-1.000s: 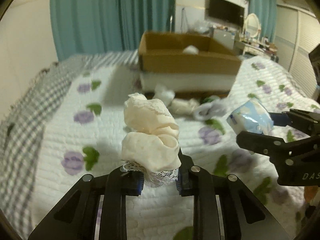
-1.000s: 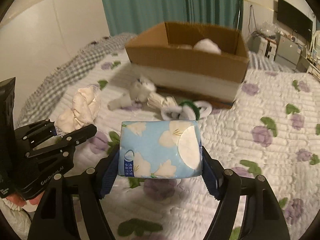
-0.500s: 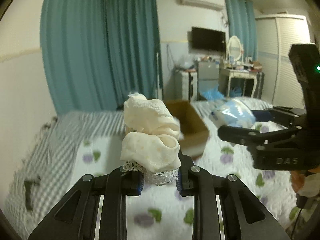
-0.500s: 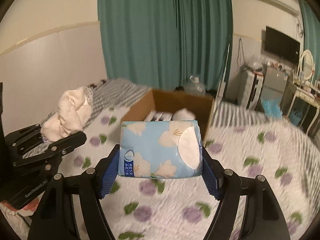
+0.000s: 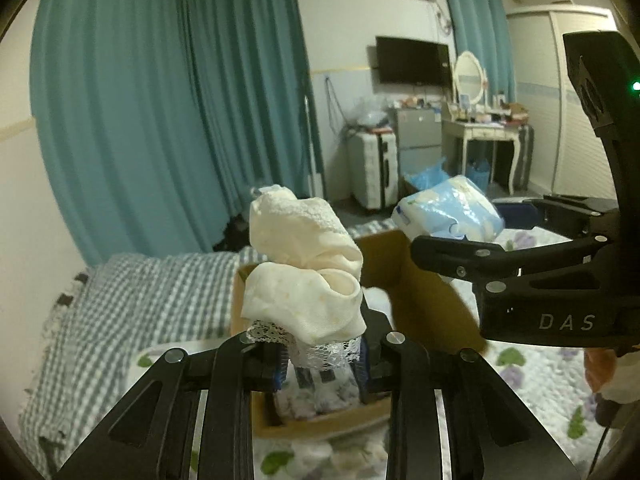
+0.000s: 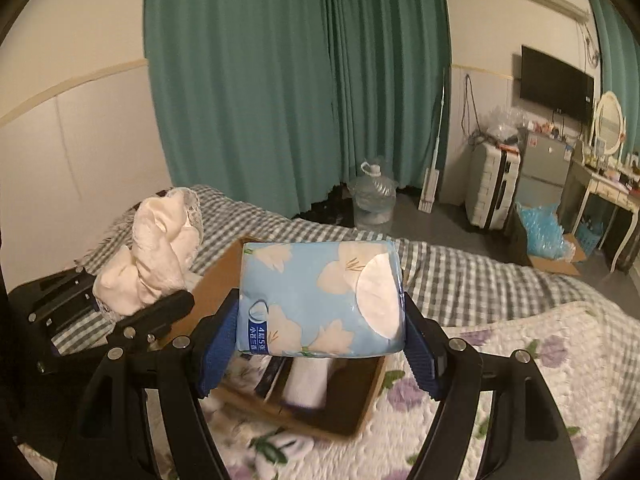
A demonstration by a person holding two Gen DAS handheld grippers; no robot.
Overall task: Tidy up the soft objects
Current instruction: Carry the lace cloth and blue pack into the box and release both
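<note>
Box point(image 6: 362, 408) mouth open from above | packs point(image 6: 308, 384) already fill part of its floor | left gripper point(image 6: 120, 312) crowds left rim | bed point(image 6: 540, 364) right of box bare

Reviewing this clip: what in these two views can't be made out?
- Cardboard box contents: both views, mostly hidden by the tissue pack and cream cloth bundle.
- Small print on the pack: right wrist view, too small.
- Soft items on the quilt before the box: right wrist view, blurred and partly hidden by the right gripper.
- Left gripper pads: covered by lace.
</note>
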